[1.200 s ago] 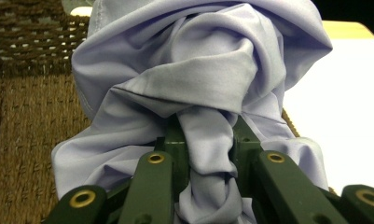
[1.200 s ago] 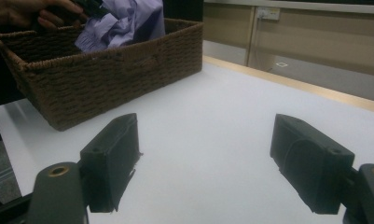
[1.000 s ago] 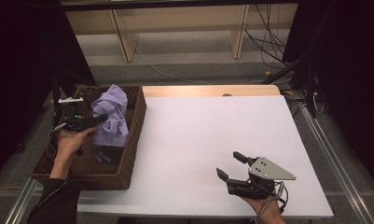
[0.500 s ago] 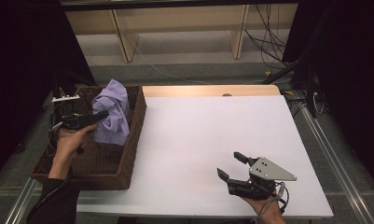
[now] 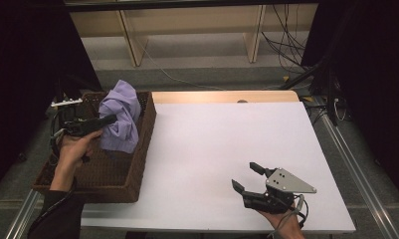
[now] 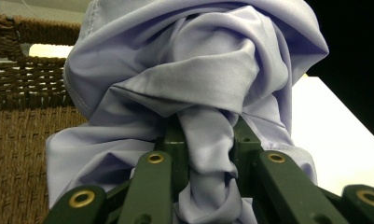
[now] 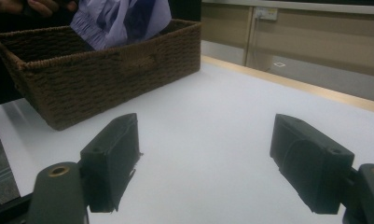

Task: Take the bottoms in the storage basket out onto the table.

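Note:
A lilac cloth [image 5: 121, 115] hangs bunched above the brown wicker basket [image 5: 118, 175] at the table's left. My left gripper [image 5: 107, 120] is shut on the cloth. In the left gripper view a twisted fold of the cloth [image 6: 208, 140] is pinched between the dark jaws, with the left gripper [image 6: 208, 149] under the bunch. My right gripper [image 5: 246, 177] stands open just above the white table near its front edge, well to the right of the basket. In the right gripper view the right gripper [image 7: 212, 158] has nothing between its jaws, and the basket [image 7: 100, 74] and cloth [image 7: 124, 18] show beyond.
The white table [image 5: 227, 134] stretches between the basket and the right gripper, with a wooden strip [image 5: 227, 96] along its far edge. Cables [image 5: 286, 45] and shelf legs stand on the floor behind. A metal rail [image 5: 356, 164] runs along the right side.
My left gripper has lifted the lilac cloth higher out of the basket and a little toward the far side. The right gripper has stayed where it was.

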The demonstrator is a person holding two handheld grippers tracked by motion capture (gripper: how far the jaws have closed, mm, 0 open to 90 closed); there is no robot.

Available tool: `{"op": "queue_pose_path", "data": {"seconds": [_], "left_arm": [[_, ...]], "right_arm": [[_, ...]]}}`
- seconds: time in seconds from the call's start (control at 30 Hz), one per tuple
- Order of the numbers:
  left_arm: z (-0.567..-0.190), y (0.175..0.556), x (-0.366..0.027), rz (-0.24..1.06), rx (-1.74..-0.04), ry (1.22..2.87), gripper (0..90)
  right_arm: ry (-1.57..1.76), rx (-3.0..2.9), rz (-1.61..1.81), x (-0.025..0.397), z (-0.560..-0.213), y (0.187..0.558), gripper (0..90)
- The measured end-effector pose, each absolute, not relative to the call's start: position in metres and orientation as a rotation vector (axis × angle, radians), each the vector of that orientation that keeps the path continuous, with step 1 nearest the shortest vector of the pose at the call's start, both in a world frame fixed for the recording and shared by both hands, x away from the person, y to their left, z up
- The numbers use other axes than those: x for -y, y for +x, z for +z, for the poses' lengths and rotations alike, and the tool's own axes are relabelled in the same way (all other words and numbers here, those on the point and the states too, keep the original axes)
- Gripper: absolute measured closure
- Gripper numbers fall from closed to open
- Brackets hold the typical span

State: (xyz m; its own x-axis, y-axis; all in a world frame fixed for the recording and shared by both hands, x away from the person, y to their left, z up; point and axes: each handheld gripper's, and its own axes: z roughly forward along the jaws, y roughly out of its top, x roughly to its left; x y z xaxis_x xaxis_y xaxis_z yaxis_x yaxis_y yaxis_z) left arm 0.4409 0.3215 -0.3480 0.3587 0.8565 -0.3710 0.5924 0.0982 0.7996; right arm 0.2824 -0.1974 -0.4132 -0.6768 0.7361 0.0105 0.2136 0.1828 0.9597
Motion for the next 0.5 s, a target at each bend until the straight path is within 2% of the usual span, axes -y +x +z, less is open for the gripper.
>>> {"op": "queue_pose_path", "data": {"seconds": [0.5], "left_arm": [[-0.337,0.435,-0.32,0.28,-1.275,1.546,73.6]], "right_arm": [[0.889,-2.004,1.507,0.198,-0.413,0.282,24.7]]}}
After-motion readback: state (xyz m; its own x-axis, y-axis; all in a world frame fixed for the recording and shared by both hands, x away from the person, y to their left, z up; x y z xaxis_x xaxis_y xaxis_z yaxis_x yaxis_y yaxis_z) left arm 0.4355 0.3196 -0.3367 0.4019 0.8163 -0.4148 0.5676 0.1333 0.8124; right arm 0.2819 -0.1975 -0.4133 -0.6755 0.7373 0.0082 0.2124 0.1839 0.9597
